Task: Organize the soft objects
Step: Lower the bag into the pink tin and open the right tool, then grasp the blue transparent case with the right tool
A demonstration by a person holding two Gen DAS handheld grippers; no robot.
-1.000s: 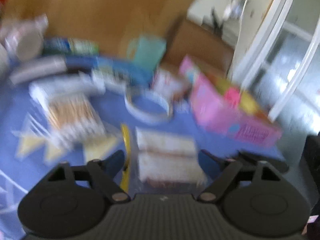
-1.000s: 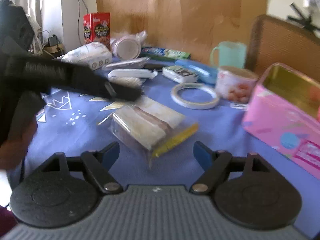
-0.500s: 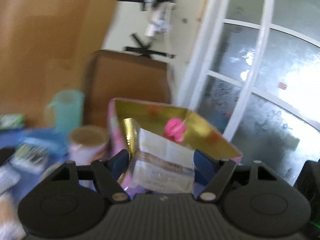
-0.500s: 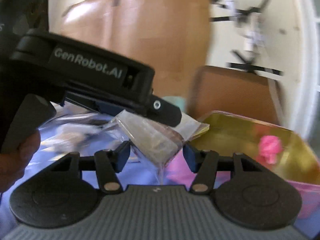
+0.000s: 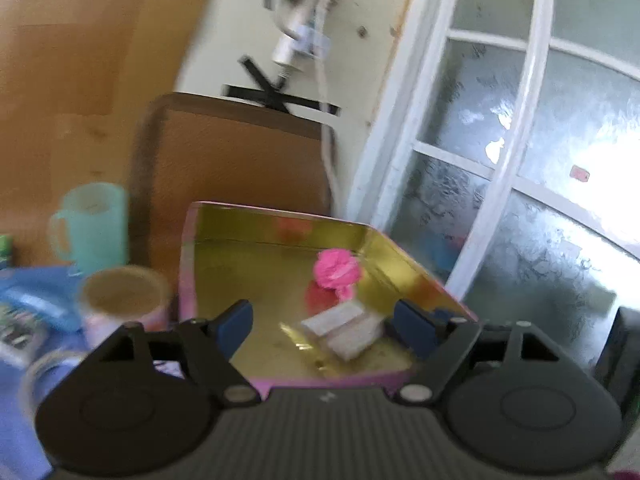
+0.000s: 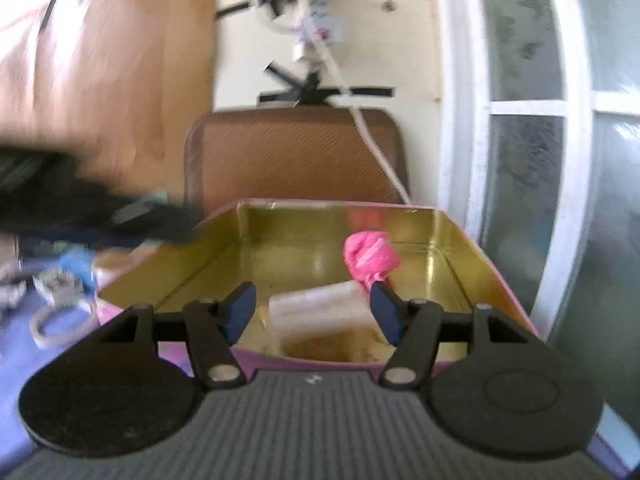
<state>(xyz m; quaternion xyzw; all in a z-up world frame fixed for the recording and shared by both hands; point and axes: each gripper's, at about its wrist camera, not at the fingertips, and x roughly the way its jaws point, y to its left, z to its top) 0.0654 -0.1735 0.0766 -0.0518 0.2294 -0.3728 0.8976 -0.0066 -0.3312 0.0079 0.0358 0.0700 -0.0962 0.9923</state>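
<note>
Now, both grippers — left gripper [image 5: 324,322], right gripper [image 6: 312,312] — spread, empty, clear bag [image 5: 346,330] inside pink tin [image 5: 280,236].

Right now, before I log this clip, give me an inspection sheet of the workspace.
Surface: blue patterned tablecloth, partly covered.
Job's things: open pink tin with gold interior; inside it a clear bag of pale pads and a pink pom-pom, apparently touching each other.
Clutter: mint mug, floral cup, tape ring, blue packets; blurred.
Grippers: left gripper open, empty, over the tin; right gripper open, empty, at the tin's near wall.
Cables: white cord hangs from a wall fitting behind the brown chair back.
Surroundings: wooden panel, frosted glass door.
</note>
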